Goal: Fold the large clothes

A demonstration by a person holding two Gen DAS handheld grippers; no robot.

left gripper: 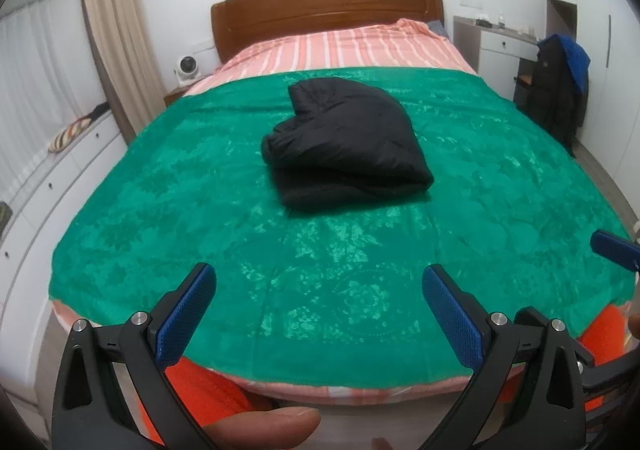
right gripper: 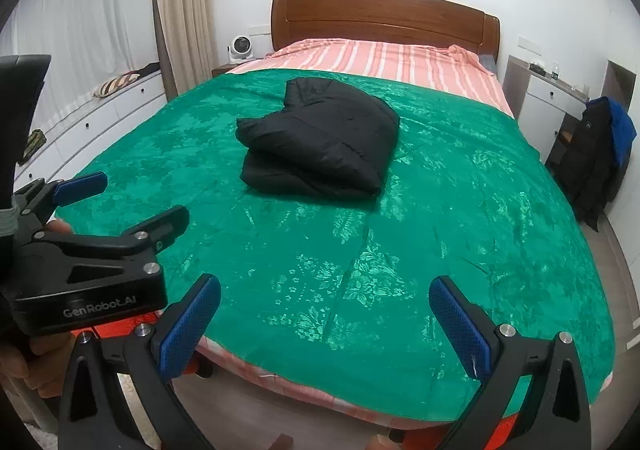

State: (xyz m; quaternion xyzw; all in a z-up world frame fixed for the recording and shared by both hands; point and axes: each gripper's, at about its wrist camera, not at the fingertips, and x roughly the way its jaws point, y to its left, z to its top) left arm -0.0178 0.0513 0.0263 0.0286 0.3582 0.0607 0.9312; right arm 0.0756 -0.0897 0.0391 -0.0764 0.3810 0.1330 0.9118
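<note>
A black puffy jacket [left gripper: 346,146] [right gripper: 320,142] lies folded into a thick bundle in the middle of the bed, on a green blanket [left gripper: 320,270] [right gripper: 460,230]. My left gripper [left gripper: 318,310] stands open over the bed's foot edge, well short of the jacket, with nothing between its blue pads. My right gripper [right gripper: 324,320] is open too, also near the foot edge and empty. In the right wrist view the left gripper [right gripper: 120,202] shows at the left, held by a hand. One blue fingertip of the right gripper [left gripper: 614,250] pokes in at the right of the left wrist view.
A wooden headboard [left gripper: 326,16] and a pink striped sheet [left gripper: 348,46] lie beyond the blanket. White drawers [left gripper: 52,186] run along the left wall, a small fan [left gripper: 186,68] sits on a nightstand, and a chair draped with dark and blue coats [left gripper: 560,90] stands at the right. Orange clothing [left gripper: 200,382] is below the bed edge.
</note>
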